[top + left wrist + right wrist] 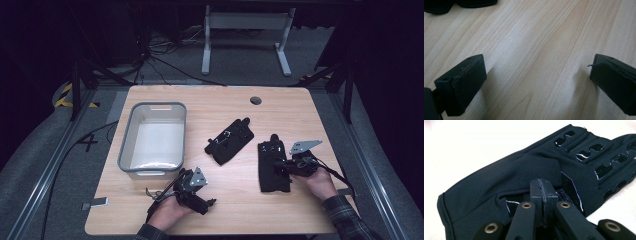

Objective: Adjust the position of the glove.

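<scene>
Glove [273, 167] number one lies flat at the lower right of the wooden table [280, 105] in the high view, with the right gripper [289, 164] at its right edge, jaws pressed together on a fold of the black fabric (its own camera shows the pads meeting over the material [524, 177]). A second glove [229, 140] rests at mid-frame, apart from the first. At lower centre the left gripper [210, 201] sits low over bare wood, jaws spread wide with nothing between them. A grey bin [153, 140] occupies the left.
</scene>
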A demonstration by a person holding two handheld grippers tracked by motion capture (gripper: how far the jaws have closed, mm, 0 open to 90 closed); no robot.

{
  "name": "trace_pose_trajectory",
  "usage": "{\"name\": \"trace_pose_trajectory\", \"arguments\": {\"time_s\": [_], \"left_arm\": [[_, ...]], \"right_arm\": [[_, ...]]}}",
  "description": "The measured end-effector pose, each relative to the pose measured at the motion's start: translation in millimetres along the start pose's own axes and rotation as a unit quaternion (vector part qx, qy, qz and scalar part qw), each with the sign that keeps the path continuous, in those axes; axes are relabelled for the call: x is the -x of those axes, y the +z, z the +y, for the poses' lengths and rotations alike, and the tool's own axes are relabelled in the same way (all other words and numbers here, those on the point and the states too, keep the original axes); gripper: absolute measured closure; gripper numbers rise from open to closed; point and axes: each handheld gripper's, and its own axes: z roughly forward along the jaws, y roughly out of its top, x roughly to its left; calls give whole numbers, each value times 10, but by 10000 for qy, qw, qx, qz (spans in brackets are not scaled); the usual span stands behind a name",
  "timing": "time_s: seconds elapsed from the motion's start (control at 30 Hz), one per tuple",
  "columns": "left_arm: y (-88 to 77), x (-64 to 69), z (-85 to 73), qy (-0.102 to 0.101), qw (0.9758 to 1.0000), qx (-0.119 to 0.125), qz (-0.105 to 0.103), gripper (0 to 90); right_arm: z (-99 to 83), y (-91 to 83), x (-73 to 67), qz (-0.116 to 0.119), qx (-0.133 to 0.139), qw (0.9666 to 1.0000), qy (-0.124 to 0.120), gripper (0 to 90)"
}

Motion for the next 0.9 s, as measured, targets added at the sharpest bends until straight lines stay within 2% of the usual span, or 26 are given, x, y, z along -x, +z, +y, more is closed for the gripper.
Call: {"name": "trace_pose_trajectory", "arguments": {"time_s": [0.2,0.4,0.47,0.53,0.6,0.67,0.77,0.9], "left_arm": [[0,-1,0,2,10000,0,-7,9],[1,-2,1,0,10000,0,-9,8],[1,-2,1,1,10000,1,-10,8],[1,-2,1,2,10000,-2,-11,8],[2,-2,3,-11,10000,-13,-11,8],[4,-3,6,-16,10000,-10,-8,7],[5,-3,6,-16,10000,-11,-7,7],[5,-3,6,-15,10000,-11,-7,7]], "right_arm": [[-34,-17,-147,241,-52,9997,-76,893],[-67,-51,-254,343,-109,9992,-167,892],[-41,-69,-290,231,-93,9993,-274,892],[19,-111,-312,151,118,9993,-326,893],[89,-139,-295,-27,236,9992,-313,893],[151,-121,-247,-239,199,9989,-336,892],[188,-43,-148,-405,151,9988,-242,893],[193,52,-81,-493,3,9986,-199,892]]}}
